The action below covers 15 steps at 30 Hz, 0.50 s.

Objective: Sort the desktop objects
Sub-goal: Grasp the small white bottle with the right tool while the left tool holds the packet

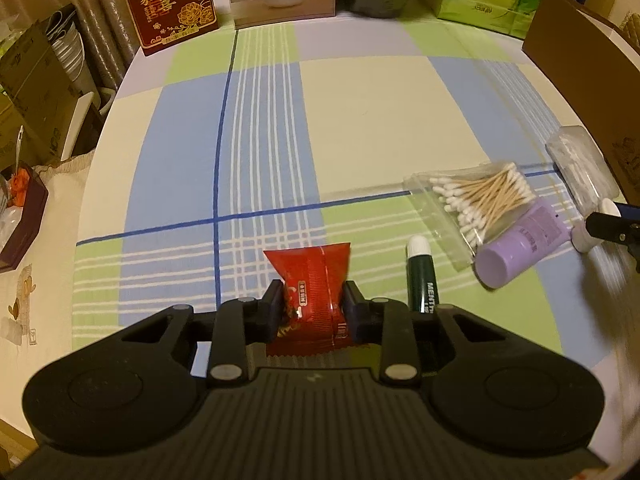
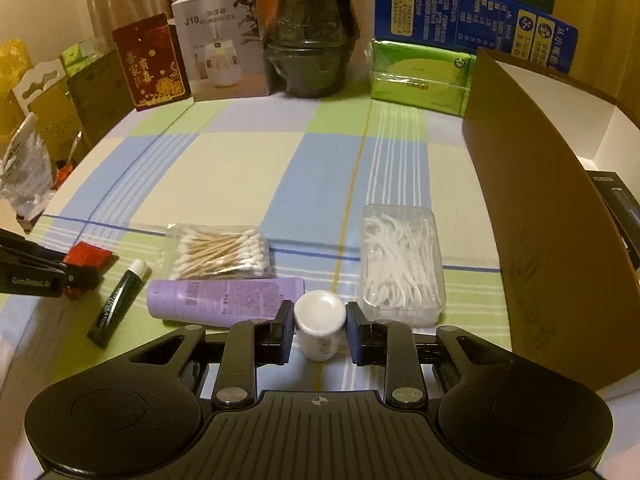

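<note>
1. The left gripper [image 1: 311, 306] pinches a red crinkled foil snack packet [image 1: 310, 280] low in the middle of the left wrist view; both pads press its sides, and its long axis runs up the frame, away from the camera.
2. The right gripper [image 2: 319, 326] is closed on a small white round-capped bottle [image 2: 319, 322], lower centre of the right wrist view. The bottle's cap end tips toward the camera.
3. A lilac plastic tube [image 2: 224, 298] lies left of the bottle, long axis across the frame, barcode and small print facing up; the print is unreadable.
4. A dark green lip-balm stick with a white cap [image 2: 116, 304] lies at the lower left, pointing diagonally, cap toward the upper right. In the left wrist view its label starts "MENTH".
5. A clear bag of wooden cotton swabs [image 2: 220, 254] lies above the tube; a clear box of white floss picks [image 2: 402, 264] lies right of centre.
6. All rest on the counter's green-blue checked cloth [image 2: 240, 168].
7. A white box [image 2: 222, 40] at the top reads "J10 HUMIDIFIER".
</note>
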Each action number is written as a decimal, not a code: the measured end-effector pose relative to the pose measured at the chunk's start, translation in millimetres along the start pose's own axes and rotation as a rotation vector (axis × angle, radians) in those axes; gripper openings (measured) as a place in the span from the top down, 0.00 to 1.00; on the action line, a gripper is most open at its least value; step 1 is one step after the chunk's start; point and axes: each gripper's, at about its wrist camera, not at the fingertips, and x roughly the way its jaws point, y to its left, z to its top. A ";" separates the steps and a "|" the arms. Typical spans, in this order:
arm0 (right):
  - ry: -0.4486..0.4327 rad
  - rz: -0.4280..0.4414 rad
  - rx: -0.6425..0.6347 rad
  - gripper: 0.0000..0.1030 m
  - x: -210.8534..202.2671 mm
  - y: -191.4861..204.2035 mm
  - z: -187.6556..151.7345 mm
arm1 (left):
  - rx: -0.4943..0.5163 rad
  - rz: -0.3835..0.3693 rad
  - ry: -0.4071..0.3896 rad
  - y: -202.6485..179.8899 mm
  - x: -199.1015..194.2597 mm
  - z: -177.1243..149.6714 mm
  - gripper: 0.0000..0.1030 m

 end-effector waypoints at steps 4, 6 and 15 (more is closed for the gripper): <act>-0.005 0.005 0.000 0.77 -7.8 1.0 -0.1 | -0.005 -0.002 -0.007 -1.4 -7.3 -4.4 0.75; -0.007 0.012 0.006 0.77 -12.9 0.9 0.3 | -0.006 -0.006 -0.013 -2.7 -12.3 -6.0 0.75; -0.026 0.076 0.063 0.77 -46.1 -3.7 1.3 | -0.010 -0.037 -0.053 -16.2 -45.8 -13.0 0.75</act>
